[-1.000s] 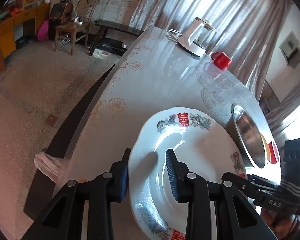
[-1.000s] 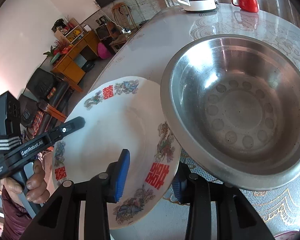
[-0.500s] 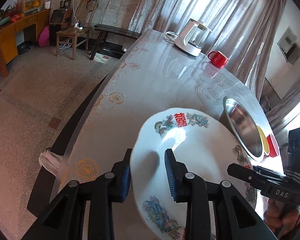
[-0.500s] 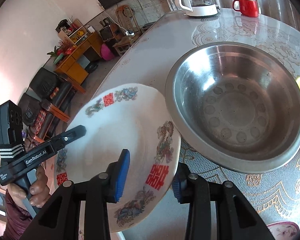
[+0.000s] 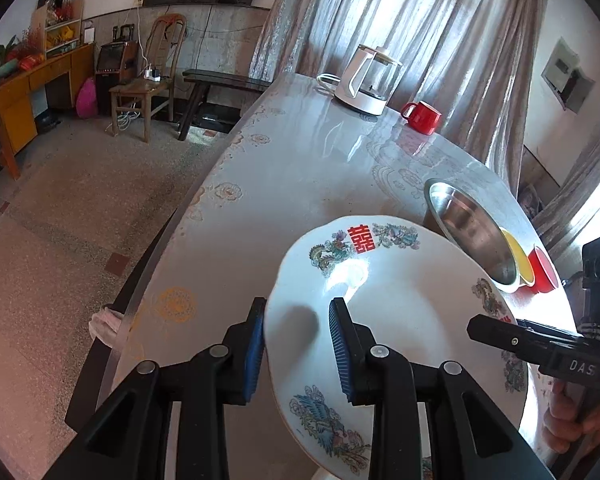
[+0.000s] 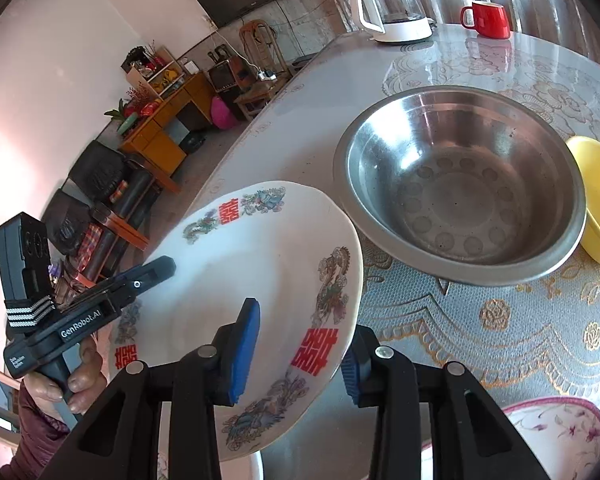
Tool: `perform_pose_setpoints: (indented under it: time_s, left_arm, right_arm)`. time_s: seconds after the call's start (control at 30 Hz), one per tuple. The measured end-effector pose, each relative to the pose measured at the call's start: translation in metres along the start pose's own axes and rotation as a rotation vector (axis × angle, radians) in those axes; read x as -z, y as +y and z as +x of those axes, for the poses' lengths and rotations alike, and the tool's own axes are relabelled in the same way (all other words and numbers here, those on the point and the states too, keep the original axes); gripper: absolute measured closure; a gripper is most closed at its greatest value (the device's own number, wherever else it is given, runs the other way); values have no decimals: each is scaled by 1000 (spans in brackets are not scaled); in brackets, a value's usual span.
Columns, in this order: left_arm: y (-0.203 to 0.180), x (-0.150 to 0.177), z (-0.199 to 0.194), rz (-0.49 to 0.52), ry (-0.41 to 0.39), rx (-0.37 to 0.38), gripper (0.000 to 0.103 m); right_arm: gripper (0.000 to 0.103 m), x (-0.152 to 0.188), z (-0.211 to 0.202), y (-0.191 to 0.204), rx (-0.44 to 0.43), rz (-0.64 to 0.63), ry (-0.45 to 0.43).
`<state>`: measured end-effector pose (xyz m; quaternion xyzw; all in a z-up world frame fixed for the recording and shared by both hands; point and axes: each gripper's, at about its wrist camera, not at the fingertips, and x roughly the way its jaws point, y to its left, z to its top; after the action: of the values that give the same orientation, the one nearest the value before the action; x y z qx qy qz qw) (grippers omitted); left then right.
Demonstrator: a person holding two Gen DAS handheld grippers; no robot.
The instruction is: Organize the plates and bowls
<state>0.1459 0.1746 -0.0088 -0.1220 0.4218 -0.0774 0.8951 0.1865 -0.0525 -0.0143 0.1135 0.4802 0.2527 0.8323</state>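
A white plate (image 5: 396, 312) with red characters and dragon prints is held in the air above the table, tilted; it also shows in the right wrist view (image 6: 256, 280). My left gripper (image 5: 298, 356) is shut on its left rim. My right gripper (image 6: 296, 352) is shut on the opposite rim. A large steel bowl (image 6: 460, 184) sits on the table just beyond the plate; it shows edge-on in the left wrist view (image 5: 468, 224). A yellow bowl (image 6: 596, 196) sits to its right, with a red bowl (image 5: 542, 270) behind it.
A round table (image 5: 300, 168) with a patterned glossy cover. A white kettle (image 5: 370, 80) and a red mug (image 5: 420, 116) stand at its far side. A floral plate (image 6: 552, 436) lies at the near right. Floor, chair and cabinet are to the left.
Both grippers have lifted the plate higher and pulled it back from the steel bowl. The plate's rim no longer overlaps the bowl.
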Motion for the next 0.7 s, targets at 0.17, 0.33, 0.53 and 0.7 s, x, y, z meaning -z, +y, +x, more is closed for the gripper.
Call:
perform_pose_setpoints:
  time_s: [0.17,0.33,0.53,0.7]
  left_arm:
    - [-11,9,-17,21,-29,14,72]
    - [-25,20,-28,25,-32,38,72]
    - [-51,32,-42,37,-41,90,72]
    - [-81,43,-52,66,-42,136,72]
  right_arm:
    - [66,9,-18,-2,-26,9,-35]
    - [66,25,-38,-3,-41,28,-71]
    - [66,44,-63,-13,-34,60,-102]
    - [66,61,-91,-30,-34,89,-133]
